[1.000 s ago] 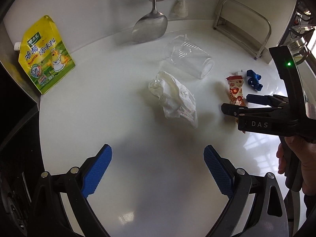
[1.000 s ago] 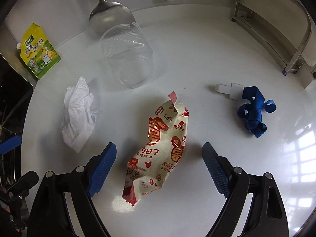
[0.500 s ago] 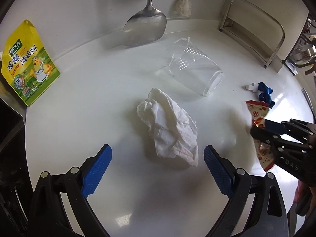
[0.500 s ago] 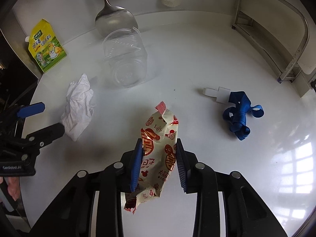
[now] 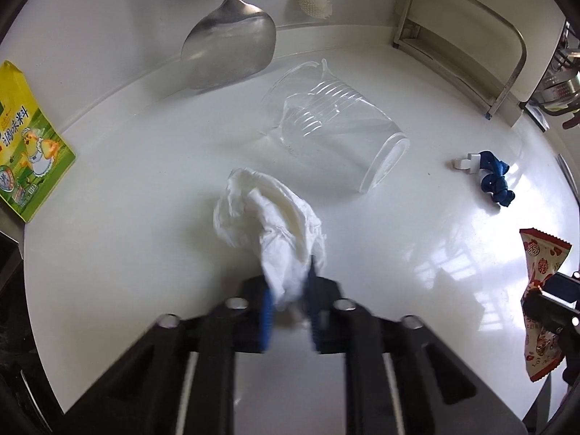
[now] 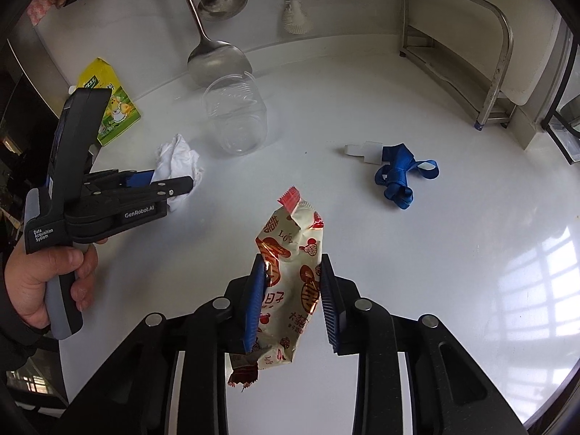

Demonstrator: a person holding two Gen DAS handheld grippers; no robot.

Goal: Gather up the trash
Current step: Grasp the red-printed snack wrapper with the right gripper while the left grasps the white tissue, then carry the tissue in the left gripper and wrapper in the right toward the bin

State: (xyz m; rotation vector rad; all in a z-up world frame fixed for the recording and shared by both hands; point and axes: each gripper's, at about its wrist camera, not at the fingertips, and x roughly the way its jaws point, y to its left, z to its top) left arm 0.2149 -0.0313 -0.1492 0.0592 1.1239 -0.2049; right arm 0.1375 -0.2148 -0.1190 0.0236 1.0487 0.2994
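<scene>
A crumpled white tissue (image 5: 268, 217) lies on the white counter (image 5: 127, 253), and my left gripper (image 5: 288, 290) is shut on its near end. The right wrist view shows the same grip from the side, left gripper (image 6: 177, 185) on the tissue (image 6: 177, 156). My right gripper (image 6: 290, 272) is shut on a red and cream snack wrapper (image 6: 290, 232), which it holds upright above the counter. That wrapper (image 5: 542, 264) also shows at the right edge of the left wrist view. A clear plastic cup (image 5: 337, 137) lies on its side behind the tissue.
A blue strap with a white clip (image 6: 398, 174) lies to the right. A yellow-green seasoning pouch (image 5: 25, 145) leans at the left wall. A metal spatula (image 5: 228, 47), a ladle (image 6: 221, 3) and a brush (image 5: 313, 0) hang at the back. A steel rack (image 5: 464, 36) stands back right.
My left gripper moved up to the tissue and closed on it. My right gripper closed on the snack wrapper and lifted it off the counter.
</scene>
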